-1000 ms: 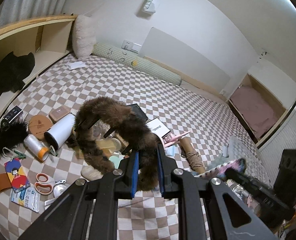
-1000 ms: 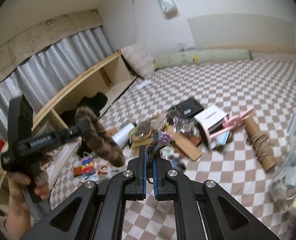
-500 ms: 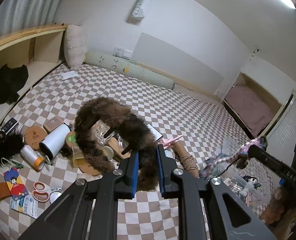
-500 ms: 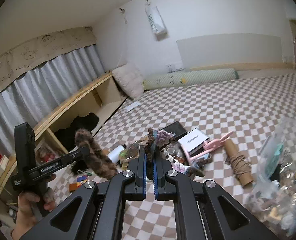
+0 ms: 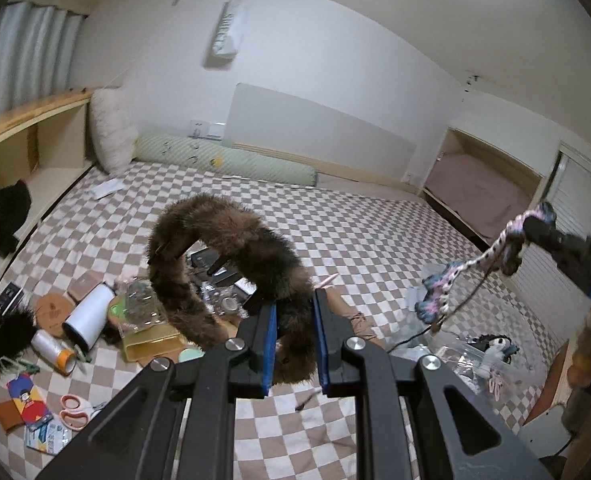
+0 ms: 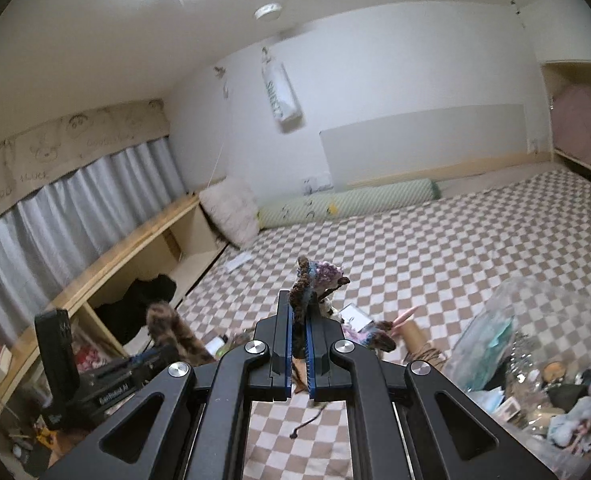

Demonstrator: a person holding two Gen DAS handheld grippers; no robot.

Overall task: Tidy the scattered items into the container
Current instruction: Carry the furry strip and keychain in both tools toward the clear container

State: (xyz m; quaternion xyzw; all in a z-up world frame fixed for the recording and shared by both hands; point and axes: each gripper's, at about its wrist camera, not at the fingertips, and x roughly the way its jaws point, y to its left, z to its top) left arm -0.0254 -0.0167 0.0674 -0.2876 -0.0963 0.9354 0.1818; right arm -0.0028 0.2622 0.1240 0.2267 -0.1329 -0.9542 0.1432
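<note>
My left gripper (image 5: 294,309) is shut on a brown furry headband (image 5: 219,224), held up above the checkered bed (image 5: 375,240). The right gripper (image 6: 300,312) is shut on a pink-and-blue crocheted cord (image 6: 315,276). In the left wrist view that cord (image 5: 469,266) dangles from the right gripper (image 5: 535,232) above a clear container (image 5: 471,356) with a doll and small items in it. The same container (image 6: 495,328) fills the lower right of the right wrist view. The left gripper (image 6: 135,364) and the headband (image 6: 171,328) show at lower left.
Scattered on the bed lie a white cylinder (image 5: 87,316), scissors (image 5: 75,412), a tape roll (image 5: 53,350), a black fluffy item (image 5: 3,336), a yellow pouch (image 5: 147,340) and cards (image 5: 27,400). A green bolster (image 5: 231,160) and a wooden shelf (image 5: 35,136) border the bed.
Both grippers have risen and tilted upward. The right one has carried the crocheted cord up and over toward the clear container. The headband stays held in the left.
</note>
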